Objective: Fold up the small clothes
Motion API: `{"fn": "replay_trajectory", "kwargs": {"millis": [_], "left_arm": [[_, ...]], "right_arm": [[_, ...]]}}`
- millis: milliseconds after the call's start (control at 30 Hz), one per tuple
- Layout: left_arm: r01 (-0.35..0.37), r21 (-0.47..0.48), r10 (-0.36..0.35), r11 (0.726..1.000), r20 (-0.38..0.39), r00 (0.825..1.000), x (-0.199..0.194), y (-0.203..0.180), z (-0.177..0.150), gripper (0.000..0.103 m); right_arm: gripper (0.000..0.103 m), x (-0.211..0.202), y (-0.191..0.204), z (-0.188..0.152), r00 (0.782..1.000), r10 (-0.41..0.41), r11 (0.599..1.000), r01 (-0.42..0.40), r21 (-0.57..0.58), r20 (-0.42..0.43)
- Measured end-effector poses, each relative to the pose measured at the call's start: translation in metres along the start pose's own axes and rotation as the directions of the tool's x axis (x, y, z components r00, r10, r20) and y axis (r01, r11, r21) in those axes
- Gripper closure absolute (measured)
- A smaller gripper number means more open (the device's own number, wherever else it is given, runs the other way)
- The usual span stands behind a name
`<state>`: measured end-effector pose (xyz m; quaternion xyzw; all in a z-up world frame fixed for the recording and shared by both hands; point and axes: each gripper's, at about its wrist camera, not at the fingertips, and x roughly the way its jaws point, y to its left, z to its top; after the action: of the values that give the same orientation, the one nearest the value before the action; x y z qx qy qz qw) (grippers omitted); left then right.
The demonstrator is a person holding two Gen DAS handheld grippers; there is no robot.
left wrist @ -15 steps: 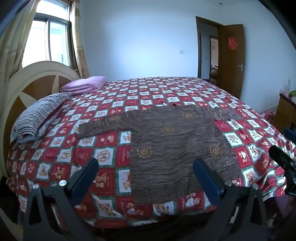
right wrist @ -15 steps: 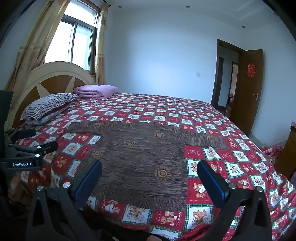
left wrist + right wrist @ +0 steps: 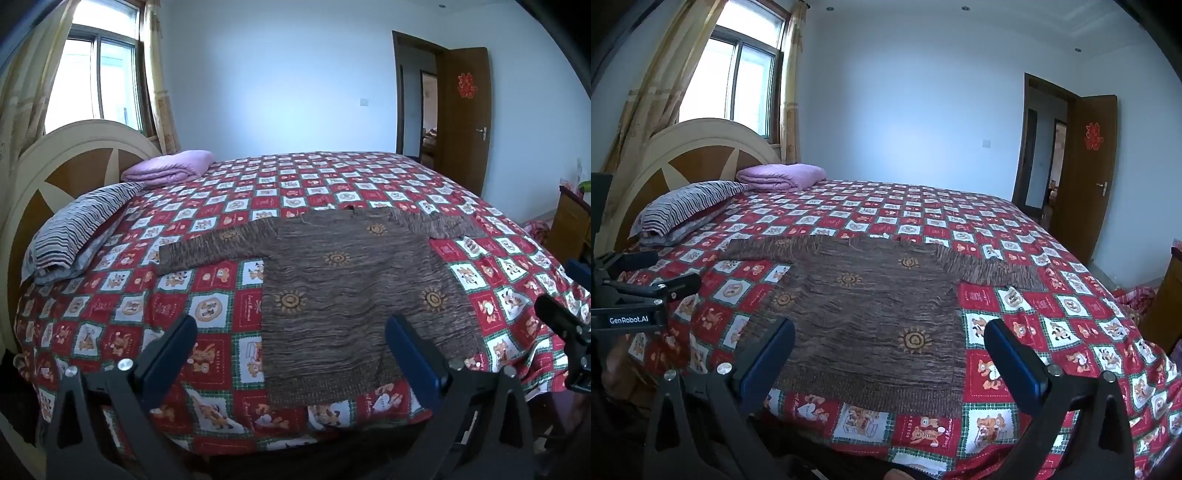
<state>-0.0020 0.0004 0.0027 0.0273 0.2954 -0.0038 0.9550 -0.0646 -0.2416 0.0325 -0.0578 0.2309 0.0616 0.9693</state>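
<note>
Now a brown sweater (image 3: 354, 291) with small sun marks lies flat on the bed (image 3: 221, 295), near the front edge, both sleeves spread to the sides. The bed has a red and white checked cover with bears. Both tools hang before the bed edge and touch nothing. The left gripper (image 3: 291, 354) has its fingers wide apart, with nothing between them. The right gripper (image 3: 890, 354) also has its fingers wide and holds nothing. A striped pillow (image 3: 74, 232) and a folded purple blanket (image 3: 173, 166) lie near the headboard (image 3: 74, 147).
</note>
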Motion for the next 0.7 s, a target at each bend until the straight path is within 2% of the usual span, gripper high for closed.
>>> {"fn": "replay_trajectory", "kwargs": {"millis": [700], "left_arm": [[-0.001, -0.001, 0.0, 1.0, -0.009, 1.0, 0.0056, 0.0047, -0.0025, 0.0]], "right_arm": [[0.001, 0.0064, 0.0052, -0.0052, 1.0, 0.001, 1.0, -0.001, -0.005, -0.013]]}}
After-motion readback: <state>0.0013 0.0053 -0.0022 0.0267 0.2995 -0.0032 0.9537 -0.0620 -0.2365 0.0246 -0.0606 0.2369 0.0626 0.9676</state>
